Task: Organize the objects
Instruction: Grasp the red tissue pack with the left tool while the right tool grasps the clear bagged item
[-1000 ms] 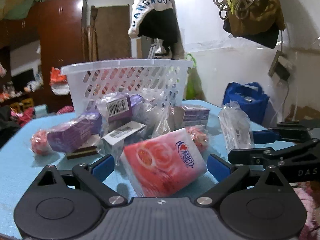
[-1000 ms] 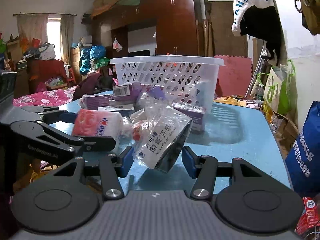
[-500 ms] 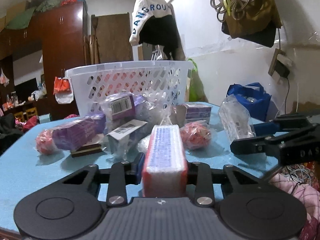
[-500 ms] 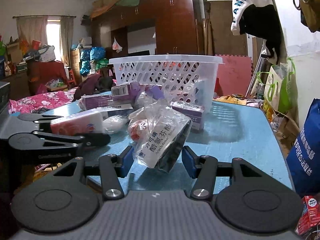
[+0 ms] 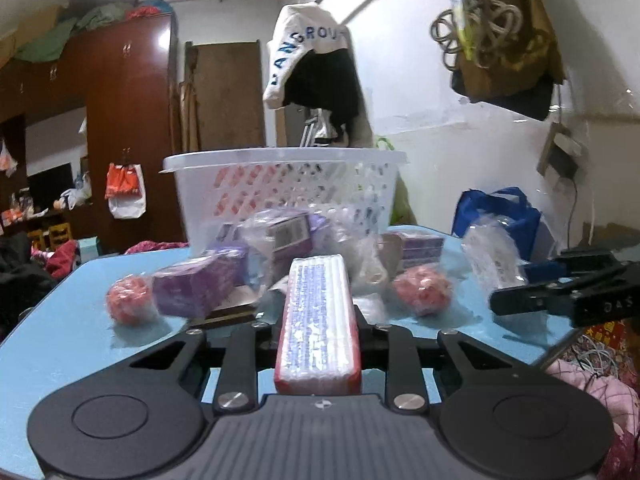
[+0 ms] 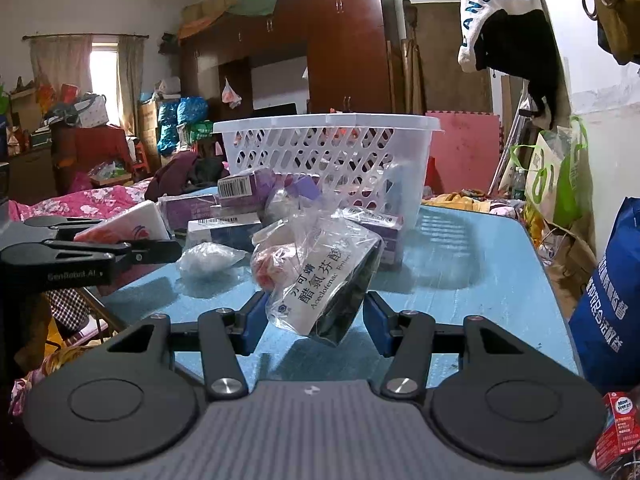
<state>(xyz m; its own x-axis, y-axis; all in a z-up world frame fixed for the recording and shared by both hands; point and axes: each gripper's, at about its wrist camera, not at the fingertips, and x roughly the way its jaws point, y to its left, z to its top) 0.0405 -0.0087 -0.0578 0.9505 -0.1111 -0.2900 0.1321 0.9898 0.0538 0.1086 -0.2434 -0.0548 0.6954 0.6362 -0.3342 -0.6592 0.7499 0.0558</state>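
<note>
My left gripper [image 5: 317,316] is shut on a red and white tissue pack [image 5: 318,300], held on edge between the jaws just above the blue table [image 5: 60,332]. In the right wrist view the left gripper [image 6: 120,254] and its tissue pack [image 6: 128,226] show at the left. My right gripper [image 6: 316,320] is shut on a clear plastic bag with a printed medicine label [image 6: 320,280], lifted a little off the table. The same right gripper [image 5: 560,296] and its bag [image 5: 496,264] appear at the right of the left wrist view. A white slotted basket [image 5: 280,160] [image 6: 328,124] stands behind the pile.
Purple boxes [image 5: 192,288], wrapped ones [image 6: 240,188] and two red balls in plastic [image 5: 420,292] lie heaped in front of the basket. A small clear bag [image 6: 208,256] lies loose. A blue shopping bag [image 6: 612,304] stands off the table's right edge.
The left jaws closed on the tissue pack, which turned from lying flat to standing on edge. The left gripper then drew back to the left. The right gripper and its bag stayed still.
</note>
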